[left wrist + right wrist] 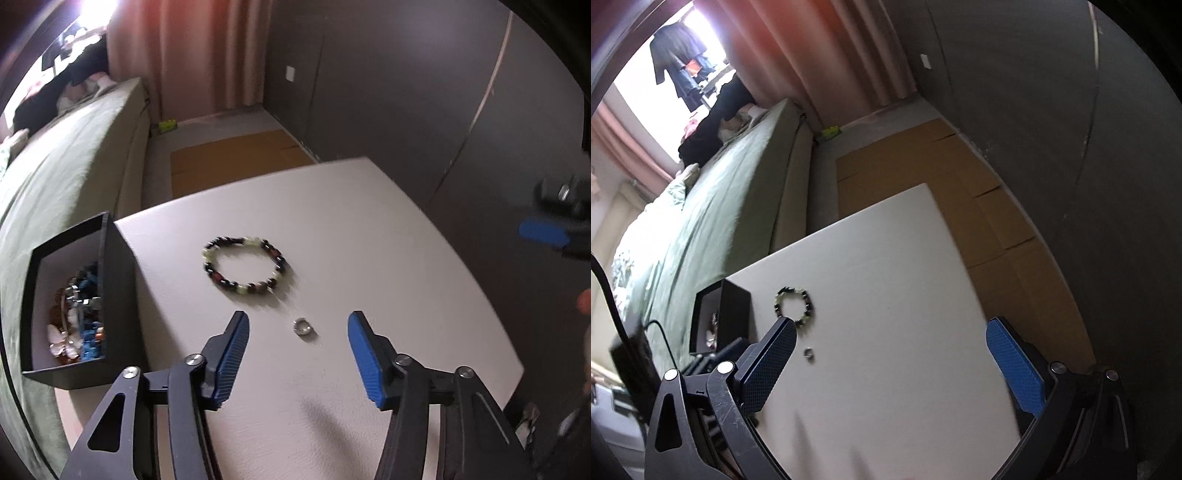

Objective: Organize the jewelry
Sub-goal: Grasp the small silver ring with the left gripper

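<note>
Both grippers gape unladen: left gripper (298, 323) low-centre over one ring (303, 327); right gripper (891, 332) over bare table (886, 258). One bracelet (245, 265), one box (74, 295) at table's left edge.

box (118, 295) contents a blurred jumble, ring (303, 327) detail too small, right claw (543, 230) cut off by edge.

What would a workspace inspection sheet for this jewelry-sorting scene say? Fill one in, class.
Surface: white table, mostly bare.
Job's things: bead bracelet and small silver ring lie apart on the table; black box at its left edge already holds jewelry.
Clutter: nothing seen.
Grippers: left gripper open, ring between its fingertips, untouched; right gripper wide open, empty.
Cables: black cable at left.
Surroundings: bed, curtain, cardboard on floor.
</note>
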The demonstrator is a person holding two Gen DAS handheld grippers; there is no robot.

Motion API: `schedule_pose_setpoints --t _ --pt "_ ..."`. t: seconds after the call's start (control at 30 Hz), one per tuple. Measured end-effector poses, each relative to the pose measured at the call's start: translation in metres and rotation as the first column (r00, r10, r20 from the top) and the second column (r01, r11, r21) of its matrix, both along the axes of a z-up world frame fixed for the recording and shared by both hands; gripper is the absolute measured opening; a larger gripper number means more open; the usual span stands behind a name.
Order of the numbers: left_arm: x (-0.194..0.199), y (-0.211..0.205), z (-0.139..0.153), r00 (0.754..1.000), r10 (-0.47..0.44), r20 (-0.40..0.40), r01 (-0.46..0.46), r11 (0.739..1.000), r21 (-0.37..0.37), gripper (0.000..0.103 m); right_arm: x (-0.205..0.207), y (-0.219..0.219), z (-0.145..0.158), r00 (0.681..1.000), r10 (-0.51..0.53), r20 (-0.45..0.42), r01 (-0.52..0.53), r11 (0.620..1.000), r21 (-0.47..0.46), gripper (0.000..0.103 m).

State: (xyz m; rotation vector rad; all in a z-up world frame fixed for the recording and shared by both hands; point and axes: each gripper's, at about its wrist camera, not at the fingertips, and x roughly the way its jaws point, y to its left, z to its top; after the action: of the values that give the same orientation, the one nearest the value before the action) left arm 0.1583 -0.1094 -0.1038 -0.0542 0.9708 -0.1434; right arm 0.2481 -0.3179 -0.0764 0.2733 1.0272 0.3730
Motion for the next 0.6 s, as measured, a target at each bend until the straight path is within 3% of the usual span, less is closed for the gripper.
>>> schedule_pose_setpoints --t 0.3,0.47,0.5,0.53,0.6 --pt "0.011 -0.014 -0.023 1.0 -0.018 -0.025 0.02 0.995 0.093 0.037 0.005 -0.021 -0.009 0.999 -0.039 -0.034 0.04 0.999 0.034 0.103" --pt "0.015 -0.016 -0.031 1.0 -0.016 -0.023 0.018 0.995 0.103 0.027 0.006 -0.022 -0.011 0.998 -0.045 -0.04 0.046 0.999 0.027 0.103" --pt "0.015 -0.016 -0.03 1.0 -0.014 -0.018 0.016 0.994 0.104 0.024 0.006 -0.021 -0.01 0.998 -0.044 -0.04 0.045 0.999 0.026 0.103" --pt "0.015 -0.016 -0.03 1.0 -0.014 -0.016 0.015 0.995 0.102 0.013 0.005 -0.02 -0.01 0.998 -0.04 -0.04 0.041 0.999 0.026 0.103" --pt "0.017 -0.013 -0.03 1.0 -0.011 -0.02 0.013 0.997 0.082 0.013 0.006 -0.017 -0.01 0.999 -0.032 -0.039 0.033 0.999 0.024 0.103"
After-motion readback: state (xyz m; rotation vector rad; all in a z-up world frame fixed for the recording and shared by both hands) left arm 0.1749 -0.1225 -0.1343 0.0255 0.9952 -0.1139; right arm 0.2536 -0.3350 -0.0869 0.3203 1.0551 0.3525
